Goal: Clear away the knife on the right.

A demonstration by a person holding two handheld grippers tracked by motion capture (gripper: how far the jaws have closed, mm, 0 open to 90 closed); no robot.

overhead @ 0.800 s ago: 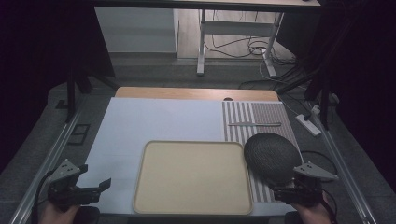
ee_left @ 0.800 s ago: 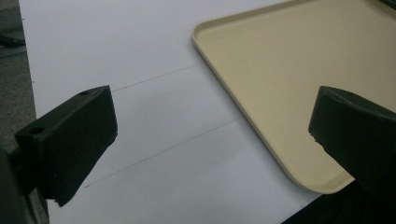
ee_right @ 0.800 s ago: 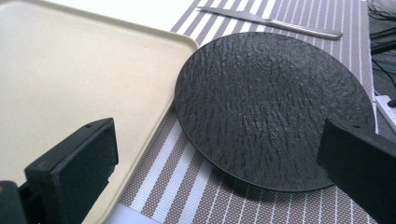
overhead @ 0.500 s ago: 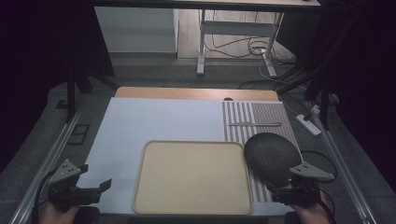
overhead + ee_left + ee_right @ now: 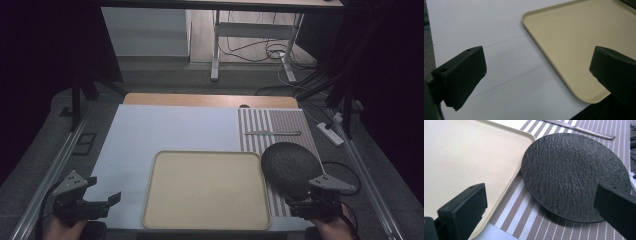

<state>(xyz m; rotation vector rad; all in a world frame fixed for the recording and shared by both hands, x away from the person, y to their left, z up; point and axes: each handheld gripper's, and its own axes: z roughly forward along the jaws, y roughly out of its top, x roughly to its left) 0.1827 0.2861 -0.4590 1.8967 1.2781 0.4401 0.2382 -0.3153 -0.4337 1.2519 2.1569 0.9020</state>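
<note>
1. Approach step, I judge: my right gripper (image 5: 300, 204) sits lower right of the high view, jaws wide apart, nothing between them, just short of the black plate (image 5: 574, 175).
2. Plate lies on the striped placemat (image 5: 524, 212), touching the beige tray (image 5: 206, 187) along its right rim.
3. Left gripper (image 5: 107, 202) lower left, jaws apart, nothing held.
4. Next, as I see it: ease the right jaws over the plate's near rim, then close.
</note>
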